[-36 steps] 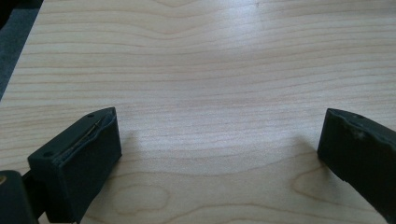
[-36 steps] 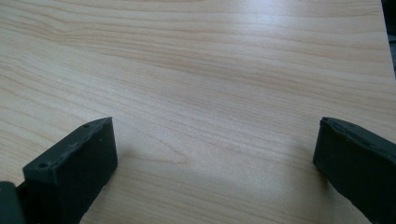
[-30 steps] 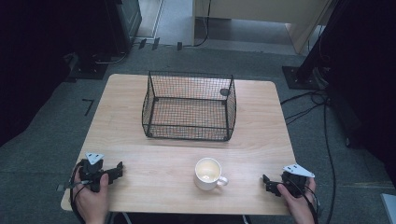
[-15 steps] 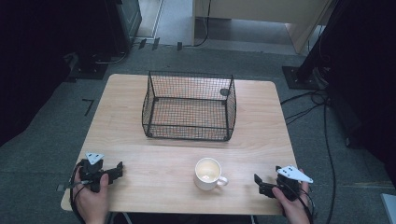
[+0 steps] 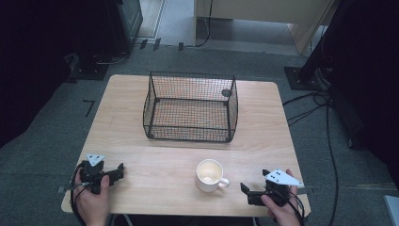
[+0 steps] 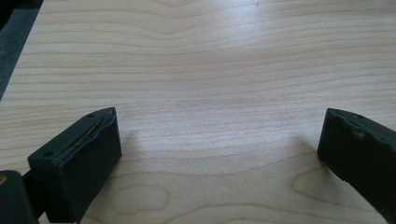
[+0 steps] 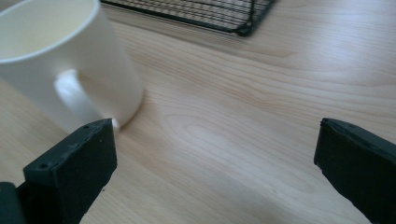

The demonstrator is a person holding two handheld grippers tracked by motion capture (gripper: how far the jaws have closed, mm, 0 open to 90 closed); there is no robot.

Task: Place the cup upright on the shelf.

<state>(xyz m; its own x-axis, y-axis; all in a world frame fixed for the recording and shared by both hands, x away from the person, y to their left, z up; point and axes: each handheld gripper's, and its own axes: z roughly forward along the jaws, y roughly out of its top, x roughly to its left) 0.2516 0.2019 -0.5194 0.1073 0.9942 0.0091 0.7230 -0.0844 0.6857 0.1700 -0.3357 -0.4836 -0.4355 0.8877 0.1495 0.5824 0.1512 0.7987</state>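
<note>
Right gripper view puts my right hand-held gripper (image 7: pixel 215 163) low over the bench (image 7: pixel 261 102), its jaws spread wide with nothing between them. Just past the left jaw stands the white mug (image 7: pixel 70 60), upright, its handle (image 7: pixel 74 98) turned toward me. From above, the mug (image 5: pixel 209 174) sits near the front edge of the bench, just to the left of my right hand-held gripper (image 5: pixel 249 194) and apart from it.

I judge the mug to be ceramic: rigid, moderately heavy for its size, glazed and so slippery against hard pads, and liable to chip if knocked or dropped. It looks empty, though I cannot be sure from the pale interior. The handle is the nearest hold, but a thin loop lets the body swing; pinching the wall at the rim, one jaw inside and one outside, would likely be steadier.

My left hand-held gripper (image 5: pixel 115 172) rests at the front left of the bench, well apart from the mug, jaws likewise wide over bare wood (image 6: pixel 210 70).

Farther back, at mid-bench, stands a black wire basket (image 5: pixel 190 108), open-topped and holding nothing that I can make out.
</note>
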